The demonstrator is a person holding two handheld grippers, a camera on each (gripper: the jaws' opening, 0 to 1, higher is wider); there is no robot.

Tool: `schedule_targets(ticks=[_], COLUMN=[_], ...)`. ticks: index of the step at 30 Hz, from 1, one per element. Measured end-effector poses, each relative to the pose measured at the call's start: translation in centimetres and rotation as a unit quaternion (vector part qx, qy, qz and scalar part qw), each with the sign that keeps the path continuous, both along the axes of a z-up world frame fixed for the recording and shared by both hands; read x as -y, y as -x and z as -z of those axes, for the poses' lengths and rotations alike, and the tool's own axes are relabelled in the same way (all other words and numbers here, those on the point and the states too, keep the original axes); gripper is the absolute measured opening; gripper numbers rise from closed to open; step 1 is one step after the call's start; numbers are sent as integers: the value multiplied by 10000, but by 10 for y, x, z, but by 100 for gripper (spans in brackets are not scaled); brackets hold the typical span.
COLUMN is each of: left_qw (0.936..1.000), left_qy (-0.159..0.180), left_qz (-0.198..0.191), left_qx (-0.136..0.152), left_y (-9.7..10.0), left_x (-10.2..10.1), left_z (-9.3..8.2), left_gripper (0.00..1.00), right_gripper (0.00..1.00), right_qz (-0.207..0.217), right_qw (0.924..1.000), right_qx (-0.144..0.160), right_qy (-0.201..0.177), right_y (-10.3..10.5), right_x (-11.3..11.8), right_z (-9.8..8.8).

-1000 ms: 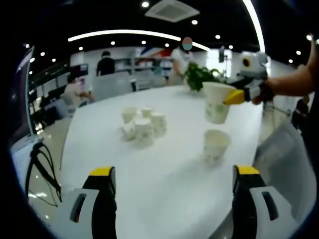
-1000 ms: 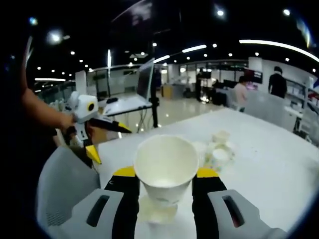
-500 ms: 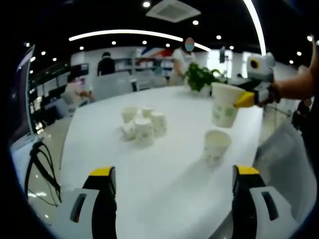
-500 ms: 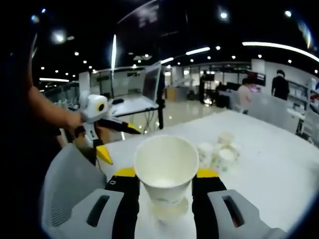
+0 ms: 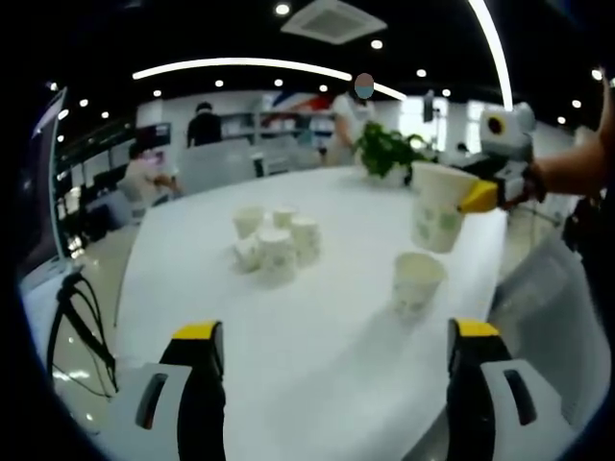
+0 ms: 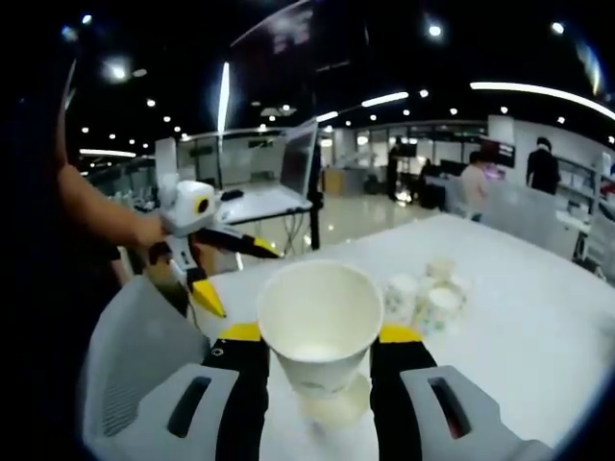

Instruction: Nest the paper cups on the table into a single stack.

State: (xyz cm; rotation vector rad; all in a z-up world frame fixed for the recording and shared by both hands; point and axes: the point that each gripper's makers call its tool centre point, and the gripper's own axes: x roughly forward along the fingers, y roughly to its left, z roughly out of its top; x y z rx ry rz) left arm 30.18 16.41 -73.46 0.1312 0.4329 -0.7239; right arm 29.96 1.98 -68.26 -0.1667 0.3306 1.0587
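Note:
A white paper cup with a green print [image 5: 437, 205] hangs above the white table [image 5: 317, 317], my right gripper [image 5: 492, 188] shut on it. Just below it a single cup [image 5: 417, 281] stands upright on the table. A cluster of several cups [image 5: 274, 240] sits further back, left of middle. My left gripper [image 5: 335, 331] is open over the near table edge, nothing between its jaws. In the right gripper view the held cup [image 6: 320, 322] sits between my right gripper [image 6: 317, 333] jaws, mouth toward the camera, with the standing cup [image 6: 336, 411] under it. The left gripper [image 6: 204, 252] and the cluster [image 6: 423, 293] show beyond.
A potted plant [image 5: 384, 149] stands at the table's far end. A grey chair [image 5: 548, 288] is at the right edge, seen as the chair back [image 6: 135, 355] in the right gripper view. Cables [image 5: 82, 322] lie to the left. A laptop on a stand [image 6: 296, 163] and people are behind.
My right gripper has carried the held cup a little to the right in the left gripper view, staying above the standing cup. The left gripper has stayed where it was, open.

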Motion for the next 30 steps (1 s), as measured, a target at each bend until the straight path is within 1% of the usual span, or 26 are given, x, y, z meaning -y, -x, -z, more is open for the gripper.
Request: schedule_targets(ticks=[5,8,11,13,14,25,30], left_qw=[10000,10000,10000,10000,10000,10000,10000], left_qy=[4,1,-1,-7,-10,-18,-22], left_qz=[-12,-14,-22,-22,-24,-18,-16], left_qx=[1,-5,-13,-13,-11,-34,-35], left_y=[0,0,0,0,-1,-2,-2], left_x=[-1,-1,-2,-2,-2,-2,-2], left_z=[0,0,0,0,1,2,2], left_gripper=[96,96,96,96,96,96,96], right_gripper=[38,38,38,38,38,39,38], right_qz=[36,64,77,95,110,161,134], right_qw=[10000,10000,9999,9999,9999,9998,9999], right_qx=[-12,-6,79,37,68,-47,-11], right_qy=[88,50,17,-46,-47,47,24], right_y=[-2,-3,-5,-6,-7,-8,-9], right_x=[3,4,6,7,7,10,8], right_z=[10,13,17,19,22,42,50])
